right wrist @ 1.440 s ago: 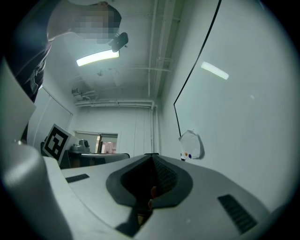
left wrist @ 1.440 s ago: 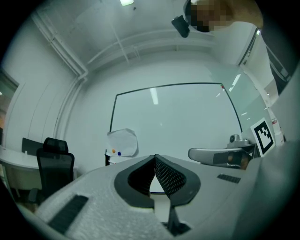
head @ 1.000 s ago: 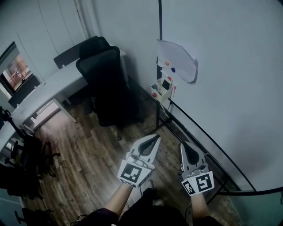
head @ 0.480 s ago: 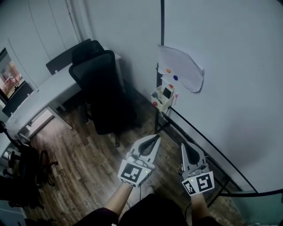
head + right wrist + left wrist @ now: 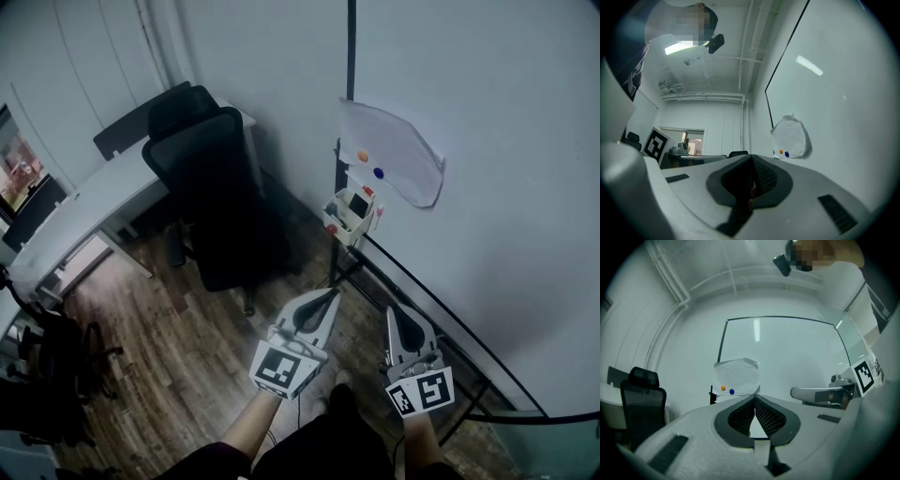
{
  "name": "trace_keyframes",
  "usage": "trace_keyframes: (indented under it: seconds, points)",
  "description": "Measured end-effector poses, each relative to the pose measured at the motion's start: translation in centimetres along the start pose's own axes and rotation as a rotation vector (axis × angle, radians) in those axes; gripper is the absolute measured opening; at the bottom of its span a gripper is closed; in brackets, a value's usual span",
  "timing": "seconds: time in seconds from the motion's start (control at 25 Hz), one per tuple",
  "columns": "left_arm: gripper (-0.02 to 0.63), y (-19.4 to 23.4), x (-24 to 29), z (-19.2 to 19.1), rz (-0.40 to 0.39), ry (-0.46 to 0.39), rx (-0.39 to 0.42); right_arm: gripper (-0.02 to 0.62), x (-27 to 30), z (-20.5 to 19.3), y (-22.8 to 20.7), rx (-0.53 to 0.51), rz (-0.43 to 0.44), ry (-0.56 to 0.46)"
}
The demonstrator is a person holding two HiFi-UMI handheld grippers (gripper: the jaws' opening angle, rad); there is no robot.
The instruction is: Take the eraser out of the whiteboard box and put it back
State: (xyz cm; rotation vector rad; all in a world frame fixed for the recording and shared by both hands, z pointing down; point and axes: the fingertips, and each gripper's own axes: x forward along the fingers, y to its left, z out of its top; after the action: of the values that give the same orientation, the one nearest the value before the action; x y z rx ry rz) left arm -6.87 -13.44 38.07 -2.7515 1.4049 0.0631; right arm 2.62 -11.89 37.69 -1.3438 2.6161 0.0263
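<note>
Left hand-held gripper and right hand-held gripper are both closed tip to tip with nothing between the pads. I hold them out side by side, short of the large white whiteboard. Over the last second I have walked them closer to that whiteboard. The small white open-topped whiteboard box hangs at the whiteboard's lower left edge, under the curled white paper sheet pinned there by 2 round magnets. In the head view it now sits nearer the 2 tips, though still well apart from them. A dark-faced block standing in the box is, I judge, the eraser, and it has not come out yet. So this is only the approach, and 1 pair of jaws must open before the eraser can be taken.
</note>
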Motion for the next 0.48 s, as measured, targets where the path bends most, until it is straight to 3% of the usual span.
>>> trace_keyframes:
  seconds: [0.48]
  points:
    - [0.005,2.7,5.0,-1.7,0.017,0.021,-0.036,0.003,4.4,-2.2,-3.8,0.021,0.019,0.025]
